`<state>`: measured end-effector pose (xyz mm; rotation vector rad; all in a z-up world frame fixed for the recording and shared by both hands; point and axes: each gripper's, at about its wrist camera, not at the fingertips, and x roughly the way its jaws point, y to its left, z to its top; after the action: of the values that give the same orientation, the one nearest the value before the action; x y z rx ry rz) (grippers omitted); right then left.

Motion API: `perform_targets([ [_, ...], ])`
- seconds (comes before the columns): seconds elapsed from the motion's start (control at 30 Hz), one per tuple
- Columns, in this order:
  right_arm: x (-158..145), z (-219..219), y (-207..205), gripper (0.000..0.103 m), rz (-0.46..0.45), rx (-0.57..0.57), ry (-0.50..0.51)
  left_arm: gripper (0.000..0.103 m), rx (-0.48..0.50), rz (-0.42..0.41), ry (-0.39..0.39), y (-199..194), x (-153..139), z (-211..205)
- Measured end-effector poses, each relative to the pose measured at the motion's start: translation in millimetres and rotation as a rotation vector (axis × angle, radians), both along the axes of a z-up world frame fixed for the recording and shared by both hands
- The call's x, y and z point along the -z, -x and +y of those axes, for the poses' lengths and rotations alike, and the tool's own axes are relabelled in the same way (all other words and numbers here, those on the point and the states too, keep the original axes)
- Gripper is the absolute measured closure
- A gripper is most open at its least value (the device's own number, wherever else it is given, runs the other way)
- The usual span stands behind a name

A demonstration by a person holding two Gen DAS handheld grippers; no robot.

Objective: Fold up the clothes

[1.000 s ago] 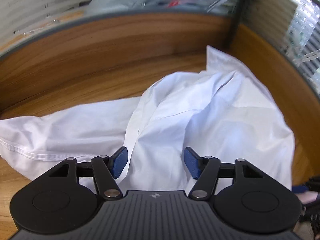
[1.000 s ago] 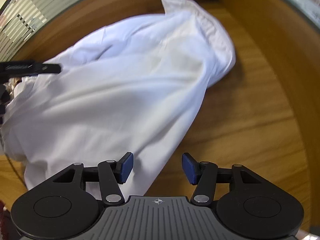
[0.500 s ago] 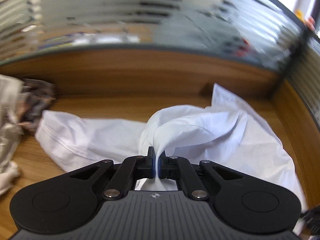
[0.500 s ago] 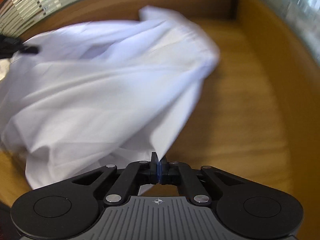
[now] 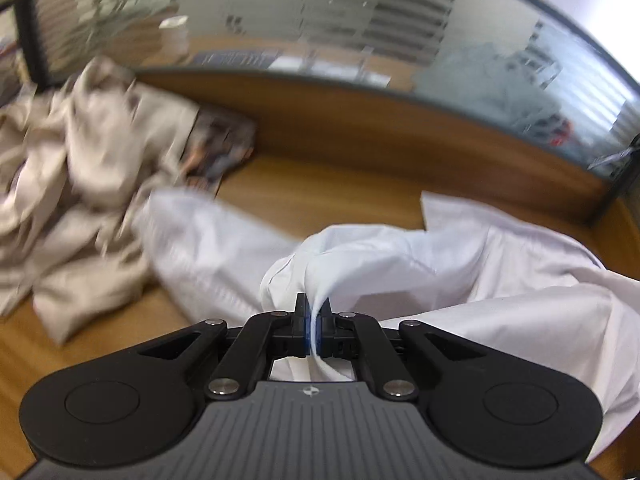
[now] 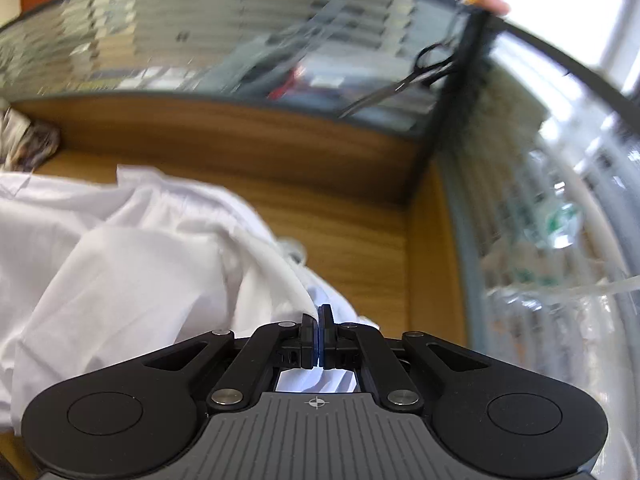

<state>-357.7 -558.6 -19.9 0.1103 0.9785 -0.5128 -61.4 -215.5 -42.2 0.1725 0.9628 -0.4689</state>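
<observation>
A white garment (image 5: pixel 460 264) lies rumpled on the wooden table (image 5: pixel 320 196). My left gripper (image 5: pixel 314 312) is shut on a pinched fold of it, and the cloth rises in a peak to the blue pads. In the right wrist view the same white garment (image 6: pixel 132 264) spreads to the left. My right gripper (image 6: pixel 318 320) is shut on its edge, and cloth shows behind the jaws. Both grippers hold the fabric lifted off the table.
A heap of beige clothes (image 5: pixel 76 184) lies at the left, with a dark patterned piece (image 5: pixel 218 144) behind it. A wooden rim and glass partition (image 5: pixel 360 40) enclose the table's back and right side. Scissors (image 6: pixel 404 80) hang near the corner post (image 6: pixel 456 92).
Both grippers went from open over the white garment to shut on it, then rose and rolled, pulling the fabric up. The left view swung toward the beige heap.
</observation>
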Motion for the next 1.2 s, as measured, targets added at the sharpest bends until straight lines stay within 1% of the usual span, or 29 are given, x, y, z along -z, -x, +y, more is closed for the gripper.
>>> perform_targets([
  [0.13,47.5,15.8,-1.4,0.1,0.073,-0.015,-0.064,0.1,-0.005,0.013,-0.042,20.4,21.8,17.1],
  [0.2,62.8,20.9,2.6,0.099,0.09,-0.01,-0.098,0.095,-0.003,0.014,-0.047,27.7,26.5,22.1],
  [0.23,65.8,23.3,4.6,0.097,0.09,-0.008,-0.106,0.095,-0.001,0.01,-0.043,30.1,26.2,24.0],
  [0.27,67.0,25.7,6.6,0.094,0.088,-0.006,-0.11,0.091,0.003,0.002,-0.037,31.3,24.6,25.3],
  [0.3,64.9,27.9,8.0,0.09,0.082,-0.007,-0.109,0.084,0.007,-0.008,-0.032,32.1,22.6,26.2],
  [0.33,61.4,30.1,9.1,0.086,0.073,-0.008,-0.105,0.08,0.011,-0.018,-0.026,32.9,20.6,27.2],
  [0.37,57.9,32.4,10.3,0.081,0.064,-0.01,-0.101,0.071,0.018,-0.028,-0.021,33.4,18.4,27.6],
  [0.4,52.0,35.7,10.3,0.08,0.053,-0.013,-0.091,0.063,0.028,-0.037,-0.017,33.1,15.9,26.5],
  [0.43,45.2,39.4,9.7,0.08,0.041,-0.016,-0.079,0.061,0.042,-0.047,-0.013,32.5,13.2,24.6],
  [0.5,29.4,47.5,7.9,0.08,0.014,-0.023,-0.056,0.052,0.079,-0.075,-0.008,31.0,7.9,18.2],
  [0.6,6.4,58.7,-4.5,0.077,-0.045,-0.054,-0.043,0.046,0.162,-0.106,0.008,28.2,3.0,5.3],
  [0.67,-5.9,66.1,-15.8,0.075,-0.084,-0.091,-0.062,0.045,0.222,-0.119,0.001,24.0,6.6,-5.6],
  [0.73,-11.9,76.5,-33.9,0.074,-0.112,-0.141,-0.096,0.045,0.281,-0.118,-0.025,17.7,15.2,-18.3],
  [0.9,-8.2,110.0,-92.1,0.074,-0.146,-0.283,-0.177,0.045,0.37,-0.111,-0.118,5.0,42.6,-40.4],
  [0.97,-3.5,125.4,-116.5,0.074,-0.153,-0.338,-0.21,0.045,0.387,-0.105,-0.138,0.6,50.7,-42.1],
  [1.03,3.3,140.0,-140.1,0.074,-0.154,-0.38,-0.242,0.045,0.392,-0.088,-0.137,-4.2,54.6,-39.4],
  [1.13,21.7,159.5,-173.9,0.074,-0.145,-0.426,-0.296,0.045,0.405,-0.052,-0.112,-7.9,53.9,-32.8],
  [1.2,37.5,168.2,-193.5,0.075,-0.132,-0.441,-0.355,0.042,0.424,-0.034,-0.101,-7.0,52.9,-31.7],
])
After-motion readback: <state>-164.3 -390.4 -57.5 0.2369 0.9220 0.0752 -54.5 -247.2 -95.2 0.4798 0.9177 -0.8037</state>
